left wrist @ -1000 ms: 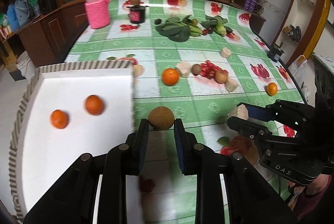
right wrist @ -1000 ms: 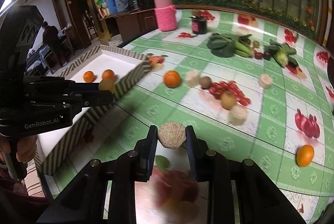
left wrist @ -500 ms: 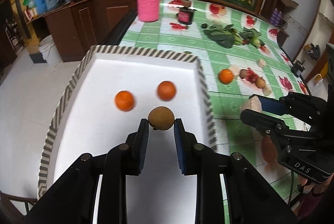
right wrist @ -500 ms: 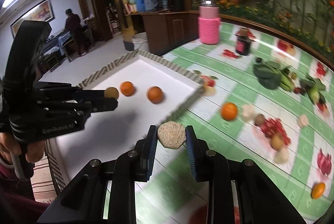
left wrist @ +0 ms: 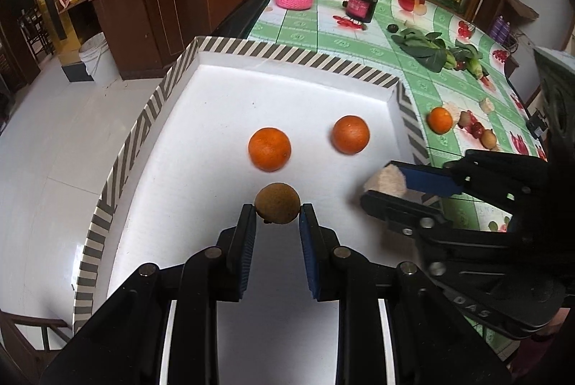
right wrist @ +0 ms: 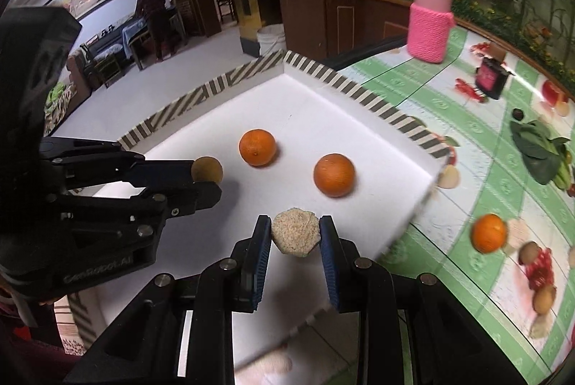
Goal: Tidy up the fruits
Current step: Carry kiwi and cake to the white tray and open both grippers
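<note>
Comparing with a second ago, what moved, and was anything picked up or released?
Both grippers carried their loads from over the green tablecloth to above the white tray. The left gripper keeps the round brown fruit clamped; the right gripper keeps the pale beige chunk. Nothing was released. The two oranges in the tray stayed put.
</note>
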`<action>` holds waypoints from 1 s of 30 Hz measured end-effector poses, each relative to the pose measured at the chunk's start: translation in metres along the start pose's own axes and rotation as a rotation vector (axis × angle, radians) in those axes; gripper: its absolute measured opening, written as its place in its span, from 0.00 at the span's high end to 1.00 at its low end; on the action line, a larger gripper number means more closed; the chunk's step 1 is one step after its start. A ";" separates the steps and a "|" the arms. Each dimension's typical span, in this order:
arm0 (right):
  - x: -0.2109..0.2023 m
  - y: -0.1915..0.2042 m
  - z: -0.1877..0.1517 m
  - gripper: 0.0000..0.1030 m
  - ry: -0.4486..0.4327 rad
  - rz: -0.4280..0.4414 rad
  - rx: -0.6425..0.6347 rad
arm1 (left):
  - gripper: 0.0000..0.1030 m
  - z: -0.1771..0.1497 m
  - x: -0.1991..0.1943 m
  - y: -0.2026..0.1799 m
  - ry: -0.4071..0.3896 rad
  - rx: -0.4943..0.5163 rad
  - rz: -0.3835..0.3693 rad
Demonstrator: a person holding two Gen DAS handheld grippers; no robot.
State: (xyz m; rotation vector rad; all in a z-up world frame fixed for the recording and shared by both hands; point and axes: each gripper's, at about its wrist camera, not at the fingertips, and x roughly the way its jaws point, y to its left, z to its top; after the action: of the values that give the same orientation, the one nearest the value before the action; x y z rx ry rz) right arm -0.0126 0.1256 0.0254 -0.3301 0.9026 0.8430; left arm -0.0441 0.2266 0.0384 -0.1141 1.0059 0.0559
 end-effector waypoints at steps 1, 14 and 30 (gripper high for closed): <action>0.003 0.000 0.000 0.73 0.004 0.002 -0.001 | 0.78 0.000 0.002 0.000 0.003 0.001 0.003; 0.005 0.001 -0.004 0.55 -0.003 0.015 0.004 | 0.70 -0.002 0.008 0.012 0.027 -0.051 0.025; -0.091 -0.061 -0.051 0.23 -0.166 -0.065 0.203 | 0.38 0.005 -0.024 -0.046 -0.084 0.005 -0.016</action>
State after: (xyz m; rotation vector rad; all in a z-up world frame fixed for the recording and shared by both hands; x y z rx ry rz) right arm -0.0247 0.0112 0.0627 -0.1106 0.8105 0.7008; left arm -0.0481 0.1814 0.0643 -0.1143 0.9211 0.0434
